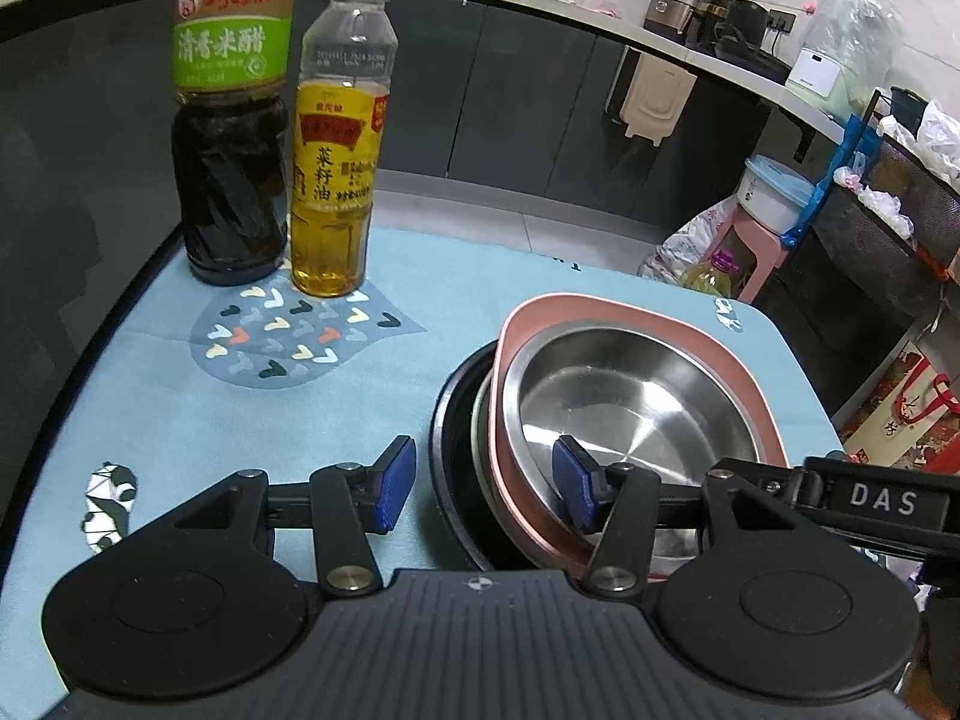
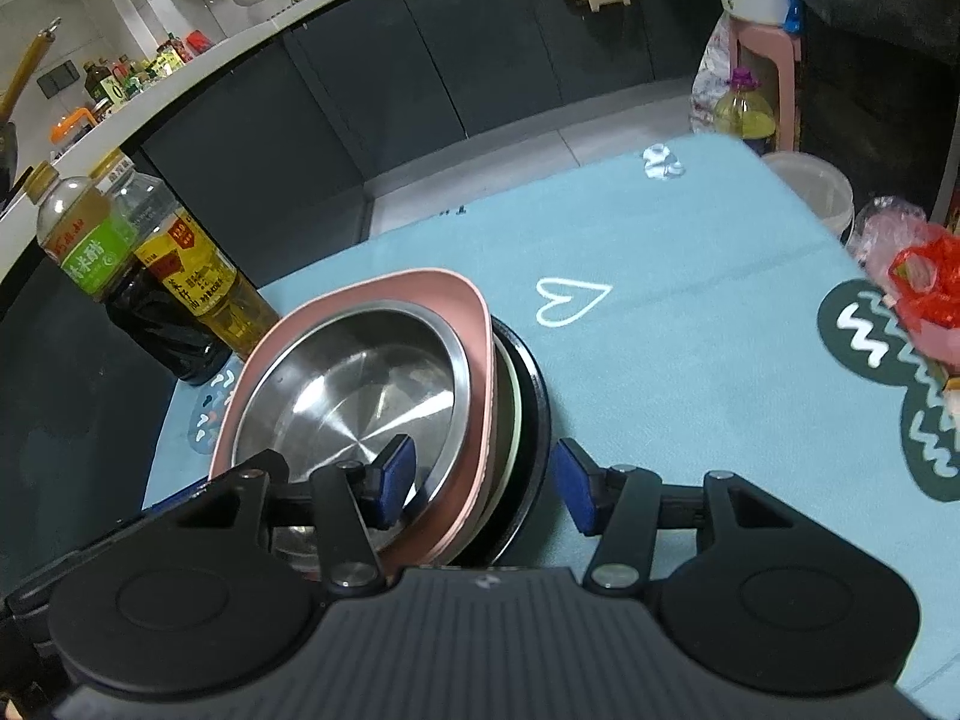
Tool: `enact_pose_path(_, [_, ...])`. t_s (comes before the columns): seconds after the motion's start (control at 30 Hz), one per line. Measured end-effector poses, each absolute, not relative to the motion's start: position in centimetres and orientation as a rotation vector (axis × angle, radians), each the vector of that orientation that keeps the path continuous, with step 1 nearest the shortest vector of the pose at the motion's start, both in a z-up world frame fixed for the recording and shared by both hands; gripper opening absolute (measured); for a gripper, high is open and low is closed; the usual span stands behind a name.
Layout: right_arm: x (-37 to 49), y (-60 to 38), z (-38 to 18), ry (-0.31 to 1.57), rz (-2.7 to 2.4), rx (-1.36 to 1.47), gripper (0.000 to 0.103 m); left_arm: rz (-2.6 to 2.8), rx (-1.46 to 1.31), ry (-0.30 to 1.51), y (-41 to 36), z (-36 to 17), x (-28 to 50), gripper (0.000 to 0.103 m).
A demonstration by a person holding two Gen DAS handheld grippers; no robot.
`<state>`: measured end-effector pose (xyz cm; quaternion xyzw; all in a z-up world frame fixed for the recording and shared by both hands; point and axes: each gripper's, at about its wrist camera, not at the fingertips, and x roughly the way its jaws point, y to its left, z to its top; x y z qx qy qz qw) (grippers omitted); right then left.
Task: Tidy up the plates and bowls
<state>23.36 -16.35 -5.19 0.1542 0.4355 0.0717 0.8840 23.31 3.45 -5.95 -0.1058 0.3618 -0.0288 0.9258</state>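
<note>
A steel bowl [image 1: 624,402] sits in a pink square-ish plate [image 1: 660,318], on a pale plate and a black plate [image 1: 447,420], all stacked on the blue mat. My left gripper [image 1: 486,489] is open and straddles the stack's left rims, its right finger inside the steel bowl. My right gripper [image 2: 483,480] is open and straddles the right rims of the steel bowl [image 2: 354,390], pink plate [image 2: 474,324] and black plate [image 2: 537,414], its left finger in the bowl. The right gripper's body shows in the left wrist view at the right edge.
A dark vinegar bottle [image 1: 231,120] and a yellow oil bottle [image 1: 339,138] stand at the mat's far left; both also show in the right wrist view [image 2: 129,282]. A red plastic bag [image 2: 918,276] lies at the mat's right edge. The blue mat [image 2: 690,324] ends at a drop to the floor.
</note>
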Motion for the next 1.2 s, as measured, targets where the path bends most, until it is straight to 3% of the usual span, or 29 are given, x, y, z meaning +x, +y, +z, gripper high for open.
enact_pose_path(0.63, [15.3, -14.8, -1.2, 0.722, 0.172, 0.204, 0.049, -0.029, -0.126, 0.598, 2.8, -1.3, 14.2, 0.047])
enact_pose_path(1.2, [7.7, -14.6, -1.3, 0.702, 0.152, 0.189, 0.049, -0.023, -0.064, 0.577, 1.1, -2.1, 5.2, 0.047])
